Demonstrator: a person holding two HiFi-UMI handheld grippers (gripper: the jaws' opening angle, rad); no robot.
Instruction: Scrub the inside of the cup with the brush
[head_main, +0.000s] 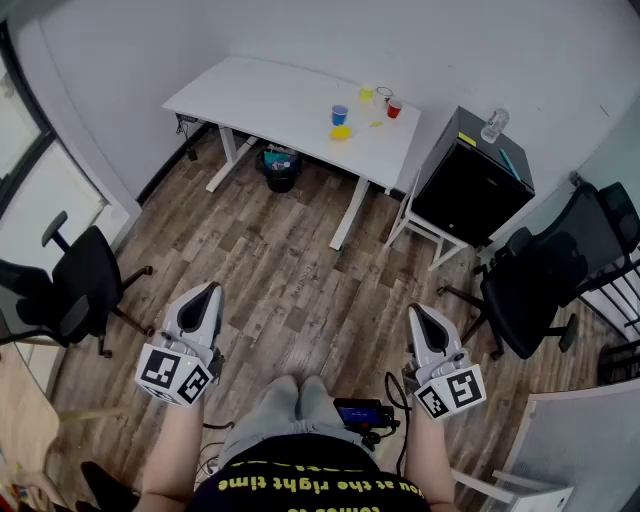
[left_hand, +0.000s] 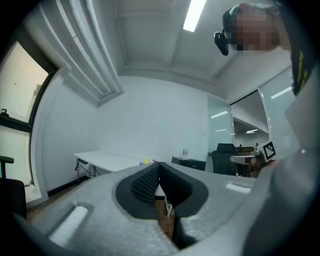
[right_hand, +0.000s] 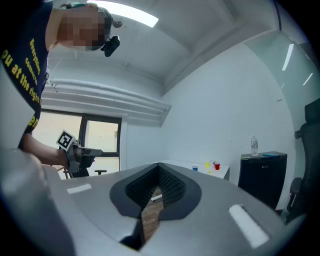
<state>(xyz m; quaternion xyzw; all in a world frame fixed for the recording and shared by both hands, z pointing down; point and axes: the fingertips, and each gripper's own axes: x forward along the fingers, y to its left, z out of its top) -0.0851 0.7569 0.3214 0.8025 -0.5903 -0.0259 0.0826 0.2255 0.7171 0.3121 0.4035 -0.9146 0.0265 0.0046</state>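
Far ahead in the head view, a white table (head_main: 270, 105) carries a blue cup (head_main: 339, 115), a red cup (head_main: 394, 108), a clear cup (head_main: 383, 96) and a small yellow cup (head_main: 366, 95). A flat yellow item (head_main: 341, 132) lies beside the blue cup; I cannot tell whether it is the brush. Both grippers are held close to the person's body, well short of the table. The left gripper (head_main: 209, 291) is shut and empty, its jaws meeting in its own view (left_hand: 158, 165). The right gripper (head_main: 418, 313) is also shut with nothing in it (right_hand: 159, 166).
A black cabinet (head_main: 470, 180) with a water bottle (head_main: 494, 124) on top stands right of the table. Black office chairs sit at the right (head_main: 560, 270) and the left (head_main: 70, 285). A dark bin (head_main: 281, 168) is under the table. Wood floor lies between.
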